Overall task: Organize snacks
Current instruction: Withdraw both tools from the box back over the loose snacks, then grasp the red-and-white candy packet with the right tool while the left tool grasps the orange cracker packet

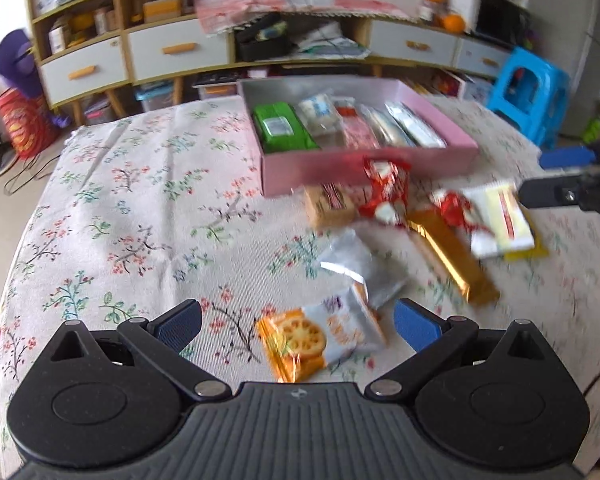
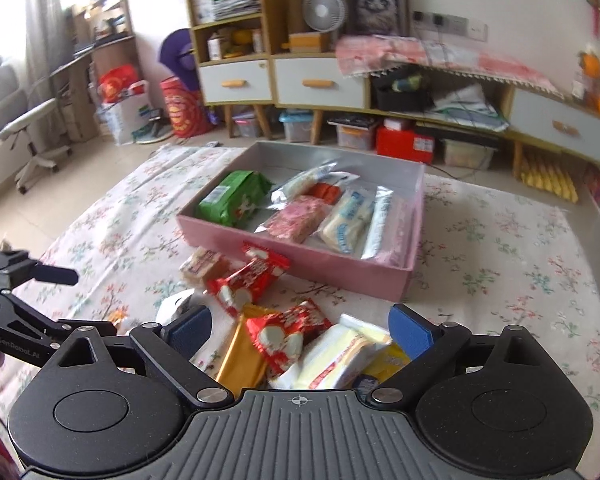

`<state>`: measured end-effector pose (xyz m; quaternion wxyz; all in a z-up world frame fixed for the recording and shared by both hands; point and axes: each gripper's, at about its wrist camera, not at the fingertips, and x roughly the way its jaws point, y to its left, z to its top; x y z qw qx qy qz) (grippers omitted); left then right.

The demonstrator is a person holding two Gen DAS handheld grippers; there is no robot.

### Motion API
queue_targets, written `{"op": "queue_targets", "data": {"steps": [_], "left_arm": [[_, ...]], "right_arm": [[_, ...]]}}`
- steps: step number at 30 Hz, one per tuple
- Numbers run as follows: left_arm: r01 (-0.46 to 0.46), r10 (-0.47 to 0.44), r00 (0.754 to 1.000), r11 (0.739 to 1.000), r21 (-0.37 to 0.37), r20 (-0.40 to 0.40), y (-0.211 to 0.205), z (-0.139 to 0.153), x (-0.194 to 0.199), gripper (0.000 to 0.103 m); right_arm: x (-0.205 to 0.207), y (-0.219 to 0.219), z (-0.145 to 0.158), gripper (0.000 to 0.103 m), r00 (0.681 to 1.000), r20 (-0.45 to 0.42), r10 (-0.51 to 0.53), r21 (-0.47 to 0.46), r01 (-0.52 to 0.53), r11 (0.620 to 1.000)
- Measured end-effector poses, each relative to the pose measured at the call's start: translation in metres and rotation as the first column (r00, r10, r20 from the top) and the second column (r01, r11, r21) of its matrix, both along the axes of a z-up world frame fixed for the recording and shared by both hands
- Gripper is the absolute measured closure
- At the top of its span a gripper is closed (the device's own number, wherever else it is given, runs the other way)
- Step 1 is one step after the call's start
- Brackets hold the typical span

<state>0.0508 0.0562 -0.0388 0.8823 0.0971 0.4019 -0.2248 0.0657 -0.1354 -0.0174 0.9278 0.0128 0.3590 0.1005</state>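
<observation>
While several wrapped snacks lie loose on the flower-patterned cloth of the counter point(image 1: 112, 208), the step in hand looks like picking the next one for the shallow pink cardboard box point(image 1: 364, 166), which already holds a row of packets and sits beyond both tongs.

To do it well, each pair of tongs should settle on a single packet, straddle its narrow width, and close gently so the foil does not slip or crumple; a neighbour caught along with it would spoil the placing.

The left tongs point(image 1: 298, 326) stand wide and released, holding nothing. The orange-and-silver biscuit packet printed with a round cracker point(image 1: 320, 336) lies between its blue pads point(image 1: 414, 330), nearer the right one, though contact cannot be told; a plain silver foil pouch point(image 1: 360, 266) lies just ahead.

The right tongs point(image 2: 300, 330) are likewise spread wide and empty, poised over the pile: a red-and-white sweet wrapper point(image 2: 286, 332), a long gold foil bar point(image 2: 242, 354) and a white-and-pale-yellow wafer pack point(image 2: 342, 354) lie between and below its pads. Another red wrapper point(image 2: 250, 278) lies ahead, close against the box.
</observation>
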Motion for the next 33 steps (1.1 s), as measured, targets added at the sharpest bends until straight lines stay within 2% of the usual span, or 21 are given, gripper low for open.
{"op": "queue_targets", "data": {"steps": [6, 10, 14, 18, 23, 27, 30, 33], "left_arm": [[0.133, -0.135, 0.991, 0.988, 0.083, 0.017, -0.003, -0.016, -0.008, 0.001], [0.155, -0.159, 0.987, 0.979, 0.132, 0.020, -0.006, -0.022, -0.006, 0.005], [0.138, -0.140, 0.990, 0.984, 0.112, 0.012, -0.005, -0.023, -0.001, 0.007], [0.101, -0.101, 0.995, 0.991, 0.083, -0.005, -0.004, -0.023, 0.005, 0.014], [0.067, -0.065, 0.997, 0.997, 0.029, -0.043, -0.001, -0.021, 0.012, 0.033], [0.054, -0.053, 0.997, 0.998, 0.022, -0.054, 0.000, -0.020, 0.014, 0.040], [0.049, -0.047, 0.997, 0.999, 0.017, -0.062, 0.002, -0.018, 0.016, 0.052], [0.048, -0.047, 0.996, 0.999, 0.012, -0.074, 0.002, -0.016, 0.016, 0.054]], "right_arm": [[-0.005, 0.024, -0.021, 0.006, 0.988, 0.005, 0.152, -0.056, -0.152, 0.987], [0.002, 0.031, -0.030, 0.006, 0.987, 0.006, 0.161, -0.071, -0.160, 0.985], [0.014, 0.029, -0.036, 0.006, 0.991, -0.003, 0.134, -0.059, -0.134, 0.989], [0.024, 0.026, -0.047, 0.006, 0.995, -0.011, 0.100, -0.071, -0.100, 0.992], [0.030, 0.021, -0.052, 0.009, 0.998, -0.011, 0.065, -0.064, -0.065, 0.996], [0.033, 0.021, -0.052, 0.021, 0.998, -0.015, 0.054, -0.060, -0.055, 0.997], [0.035, 0.024, -0.055, 0.039, 0.996, -0.037, 0.080, -0.062, -0.082, 0.995], [0.035, 0.024, -0.057, 0.051, 0.996, -0.043, 0.079, -0.073, -0.082, 0.994]]}}
